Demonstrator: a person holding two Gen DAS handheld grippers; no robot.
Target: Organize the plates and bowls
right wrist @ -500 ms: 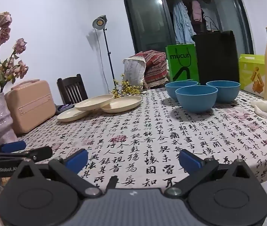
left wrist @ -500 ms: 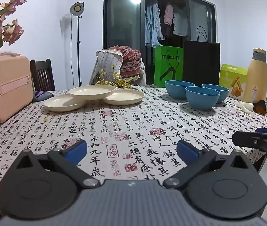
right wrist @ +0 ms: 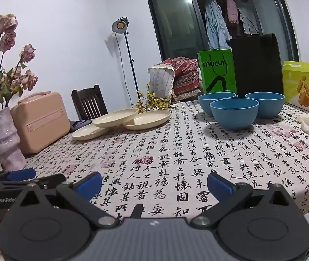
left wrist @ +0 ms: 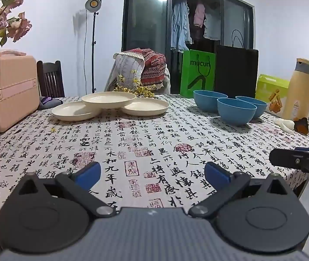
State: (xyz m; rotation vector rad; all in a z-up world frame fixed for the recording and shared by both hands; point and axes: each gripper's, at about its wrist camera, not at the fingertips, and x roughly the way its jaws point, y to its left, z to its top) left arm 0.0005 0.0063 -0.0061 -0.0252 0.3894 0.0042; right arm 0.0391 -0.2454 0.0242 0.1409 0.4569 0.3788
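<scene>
While both tools, left tool [left wrist: 152, 175] and right tool [right wrist: 154, 183], stand wide apart and empty at the near worktop [left wrist: 132, 152] edge, we see three cream plates [left wrist: 108, 100] far left, overlapping, and three blue bowls [left wrist: 236, 111] far right.

L gripper [left wrist: 152, 175] was wide open, nothing betw its blue pads [left wrist: 88, 173], pointed slightly downward. R gripper [right wrist: 154, 183] likewise: jaws fully apart, empty, tilted a bit down. Both sat side by side at approx same height, each visible at edge of other's view.
</scene>
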